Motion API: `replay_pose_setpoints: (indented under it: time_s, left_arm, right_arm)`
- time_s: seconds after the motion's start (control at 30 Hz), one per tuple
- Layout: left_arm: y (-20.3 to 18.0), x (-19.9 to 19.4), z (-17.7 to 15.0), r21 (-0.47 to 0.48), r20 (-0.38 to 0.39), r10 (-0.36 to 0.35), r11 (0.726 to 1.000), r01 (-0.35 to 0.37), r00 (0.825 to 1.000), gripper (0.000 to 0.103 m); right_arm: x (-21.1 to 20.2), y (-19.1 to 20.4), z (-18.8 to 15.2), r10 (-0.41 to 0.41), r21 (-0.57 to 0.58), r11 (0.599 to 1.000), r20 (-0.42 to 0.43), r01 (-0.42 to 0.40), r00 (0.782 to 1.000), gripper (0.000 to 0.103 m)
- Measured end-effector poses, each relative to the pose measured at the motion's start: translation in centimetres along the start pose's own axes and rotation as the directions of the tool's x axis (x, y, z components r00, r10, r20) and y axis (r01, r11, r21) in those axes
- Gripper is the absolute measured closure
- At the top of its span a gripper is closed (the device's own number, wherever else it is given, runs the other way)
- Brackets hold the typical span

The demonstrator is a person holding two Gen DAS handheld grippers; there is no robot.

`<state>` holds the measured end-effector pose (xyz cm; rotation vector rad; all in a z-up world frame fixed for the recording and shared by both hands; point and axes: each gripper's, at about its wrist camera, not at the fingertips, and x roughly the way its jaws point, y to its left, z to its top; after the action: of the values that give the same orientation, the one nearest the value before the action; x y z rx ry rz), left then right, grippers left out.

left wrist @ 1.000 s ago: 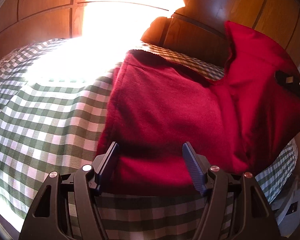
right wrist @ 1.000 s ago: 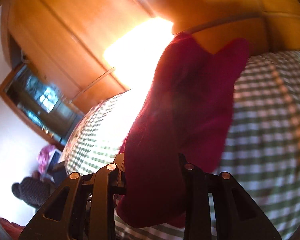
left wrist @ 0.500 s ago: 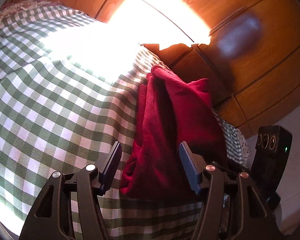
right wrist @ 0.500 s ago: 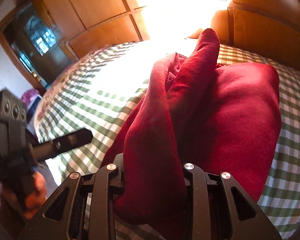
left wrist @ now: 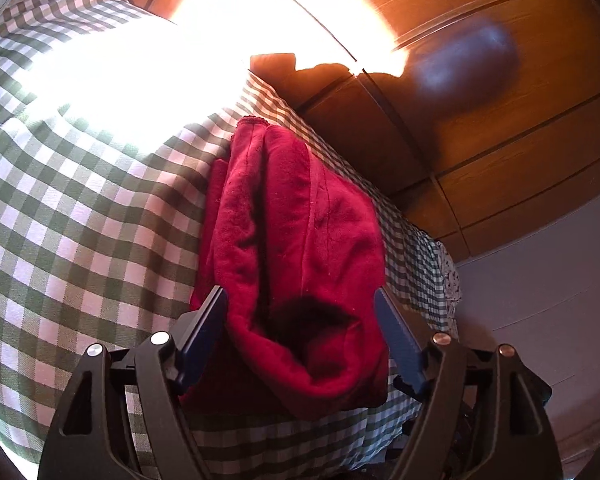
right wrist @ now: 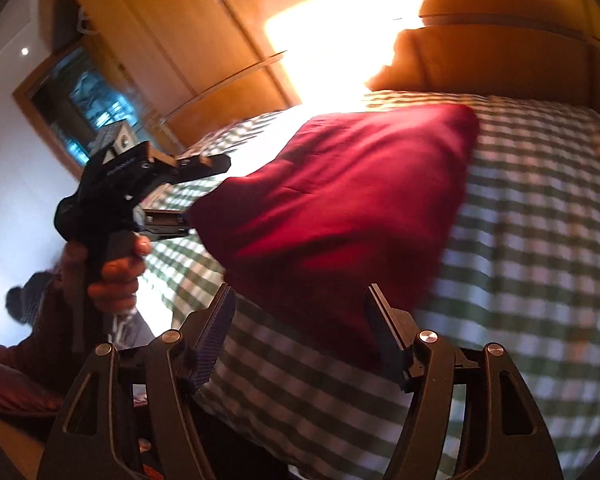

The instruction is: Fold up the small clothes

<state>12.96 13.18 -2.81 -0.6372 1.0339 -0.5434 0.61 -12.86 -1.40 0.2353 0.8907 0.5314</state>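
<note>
- Where the left wrist view is taken, the folded red garment [left wrist: 296, 248] is seen on the checked bedspread [left wrist: 80, 220], an open tunnel at its near end; the left gripper [left wrist: 300, 312] has just been widening, its jaws released, straddling the cloth.
- In the right wrist view, alone, a hand [right wrist: 116, 272] gripping that tool's handle is shown; the right gripper [right wrist: 300, 304], just opened, grasps nothing, the garment lying blurred beyond.

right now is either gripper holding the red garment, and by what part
Neither grips it. The right gripper has just been opening, and the red garment lies beyond its fingertips on the checked cover. The left gripper has opened too, straddling the folded end without pressing.
</note>
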Motion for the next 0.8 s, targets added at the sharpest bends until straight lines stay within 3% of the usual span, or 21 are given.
replay_pose_setpoints:
  time_s: [0.13,0.2,0.23,0.27,0.37,0.43,0.53,0.63,0.7,0.77,0.8]
  left_arm:
    - [-1.6,0.9,-0.2,0.076,-0.028,0.062,0.995,-0.06,0.998,0.04]
    - [-1.9,1.5,-0.4,0.108,-0.037,0.109,0.989,-0.105,0.993,0.049]
    - [-1.8,1.9,-0.2,0.122,-0.04,0.135,0.984,-0.13,0.99,0.057]
    - [-1.8,1.9,-0.3,0.131,-0.039,0.159,0.98,-0.152,0.987,0.072]
    - [-1.4,1.1,-0.2,0.13,-0.008,0.194,0.973,-0.192,0.981,0.085]
    - [-0.7,0.2,-0.5,0.112,0.009,0.188,0.976,-0.188,0.982,0.086]
    - [1.3,-0.1,-2.3,0.074,-0.003,0.202,0.977,-0.201,0.979,0.087]
    - [3.5,0.8,-4.3,0.053,-0.02,0.247,0.968,-0.246,0.969,0.087]
    - [4.0,0.6,-4.6,0.022,0.001,0.234,0.972,-0.234,0.972,0.083]
    - [3.3,0.1,-4.4,0.034,0.026,0.26,0.965,-0.26,0.965,0.068]
    - [2.8,-0.2,-4.3,0.051,0.043,0.276,0.959,-0.278,0.96,0.066]
  right_arm:
    - [-0.6,-1.9,-1.7,-0.072,0.035,0.997,0.004,0.072,0.997,0.038]
    - [0.0,-1.9,-1.6,-0.076,0.032,0.997,0.007,0.076,0.997,0.051]
    - [0.3,-1.5,-1.4,-0.074,0.019,0.997,0.014,0.074,0.997,0.051]
    - [0.8,-0.9,-1.4,-0.073,0.007,0.997,0.021,0.073,0.997,0.051]
    - [2.3,0.8,-0.6,-0.079,-0.045,0.996,0.027,0.08,0.997,0.057]
    - [3.2,1.4,-0.6,-0.085,-0.088,0.992,0.014,0.086,0.996,0.057]
    - [5.3,1.2,-2.0,-0.14,-0.141,0.982,-0.074,0.129,0.987,0.059]
    - [5.8,0.6,-3.0,-0.125,-0.133,0.984,-0.068,0.115,0.99,0.06]
    - [5.8,0.6,-3.1,-0.131,-0.136,0.983,-0.071,0.12,0.989,0.06]
    - [5.7,0.9,-2.9,-0.141,-0.153,0.98,-0.079,0.128,0.987,0.06]
    - [5.6,1.0,-2.7,-0.141,-0.159,0.979,-0.083,0.126,0.986,0.06]
